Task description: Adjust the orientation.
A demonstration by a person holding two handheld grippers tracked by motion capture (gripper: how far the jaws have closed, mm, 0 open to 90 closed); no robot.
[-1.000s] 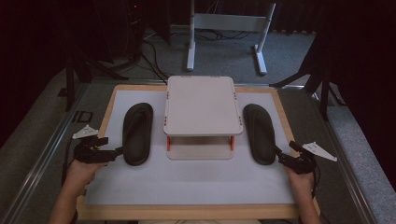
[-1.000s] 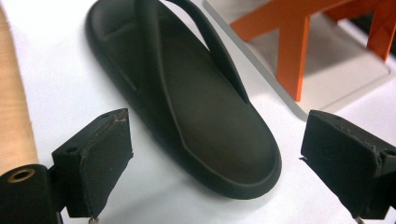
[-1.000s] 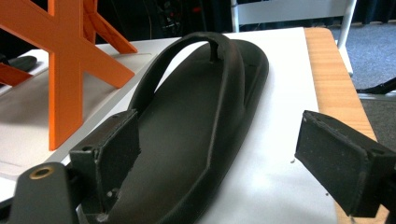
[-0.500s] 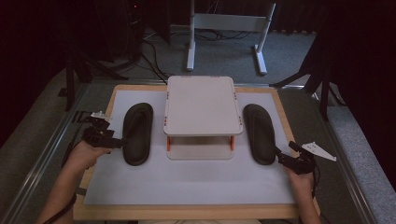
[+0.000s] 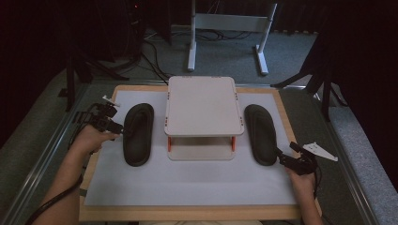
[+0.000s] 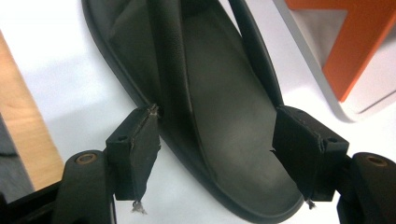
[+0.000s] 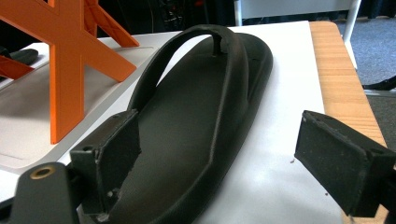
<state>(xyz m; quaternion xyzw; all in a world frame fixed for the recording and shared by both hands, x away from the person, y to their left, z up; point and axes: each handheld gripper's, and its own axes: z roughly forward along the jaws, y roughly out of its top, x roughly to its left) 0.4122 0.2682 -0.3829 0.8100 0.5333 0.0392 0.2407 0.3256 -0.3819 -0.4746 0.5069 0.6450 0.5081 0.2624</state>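
The left gripper (image 6: 215, 154), left of the stand (image 5: 203, 108), has just been closing around the left sandal (image 6: 210, 93), not yet pressing. The right gripper (image 7: 229, 163) stands open at the right sandal (image 7: 196, 121).

We seem to be in a lab: grey carpet floor (image 5: 225, 51), white metal stand (image 5: 228, 28) and black cables (image 5: 155, 49) beyond the wood-framed white table (image 5: 187, 180).
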